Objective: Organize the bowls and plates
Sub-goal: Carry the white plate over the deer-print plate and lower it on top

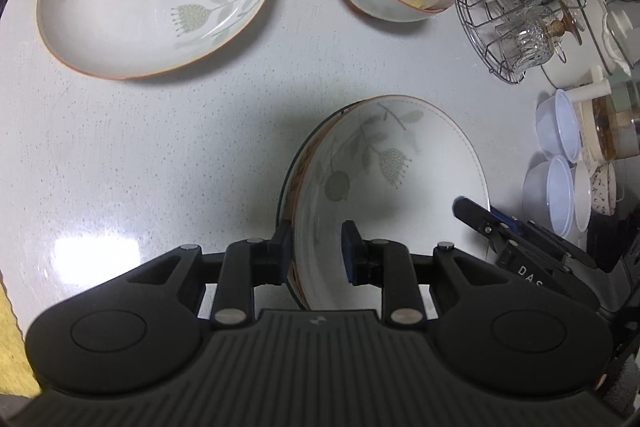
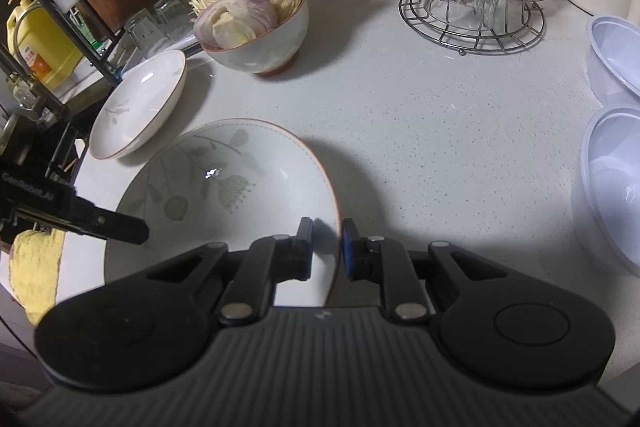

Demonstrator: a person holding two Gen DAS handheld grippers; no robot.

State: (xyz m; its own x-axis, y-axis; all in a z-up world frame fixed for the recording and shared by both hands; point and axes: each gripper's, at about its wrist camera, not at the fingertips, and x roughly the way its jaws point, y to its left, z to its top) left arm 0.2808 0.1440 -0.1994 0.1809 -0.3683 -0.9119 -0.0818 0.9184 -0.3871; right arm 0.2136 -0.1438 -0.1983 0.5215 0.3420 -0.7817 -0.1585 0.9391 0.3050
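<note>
Left wrist view: floral bowl [image 1: 384,187] rim is clamped by both grippers, left gripper [image 1: 316,251] at seven o'clock, right gripper [image 2: 326,247] at four.

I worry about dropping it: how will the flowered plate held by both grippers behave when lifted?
The flowered plate looks like glazed ceramic, so probably stiff, fairly heavy and breakable. Its glossy rim may slip in the jaws of the left gripper and right gripper. Held at opposite edges, it likely stays level.

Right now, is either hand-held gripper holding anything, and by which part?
Both grip the same floral plate by its rim: the left hand-held gripper on its left edge, the right hand-held gripper on the opposite edge.
</note>
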